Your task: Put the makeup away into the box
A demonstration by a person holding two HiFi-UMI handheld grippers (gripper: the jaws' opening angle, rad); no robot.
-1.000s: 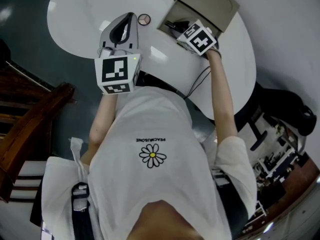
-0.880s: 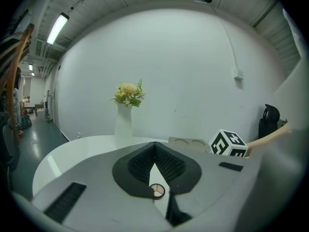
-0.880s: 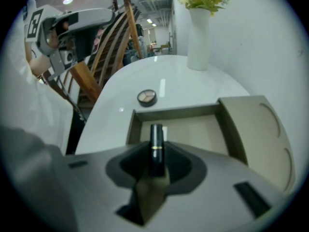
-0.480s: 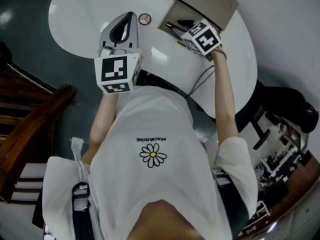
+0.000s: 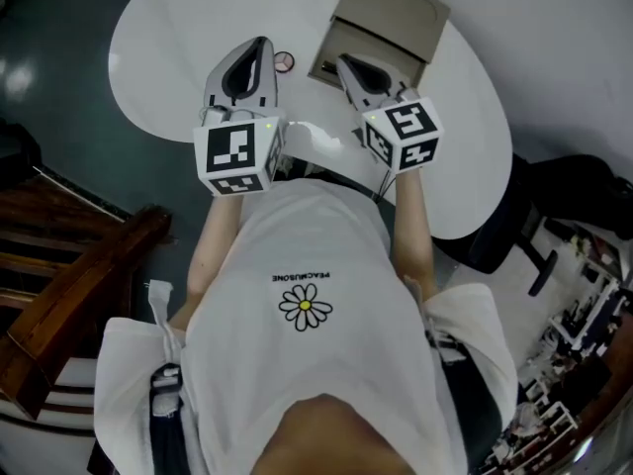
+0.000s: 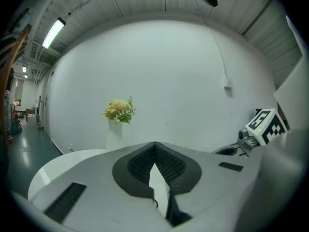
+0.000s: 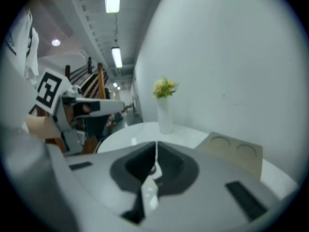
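Note:
A beige box (image 5: 334, 47) stands open on the white round table (image 5: 168, 57), its lid (image 5: 391, 8) folded back; I cannot make out its contents. A small round makeup compact (image 5: 284, 62) lies on the table just left of the box. My right gripper (image 5: 342, 61) hangs above the box's near edge; its jaws have just been closing and now meet, with nothing between them (image 7: 156, 146). My left gripper (image 5: 261, 44) hovers left of the compact, also shut and empty (image 6: 155, 146).
A white vase with yellow flowers (image 6: 117, 120) stands at the table's far side, also in the right gripper view (image 7: 165, 108). A white wall is behind the table. Wooden stairs (image 5: 69, 265) are at the left, a black chair (image 5: 564, 206) at the right.
My right gripper has lifted up out of the box and back towards me, rolling as it went. My left gripper has risen a little.

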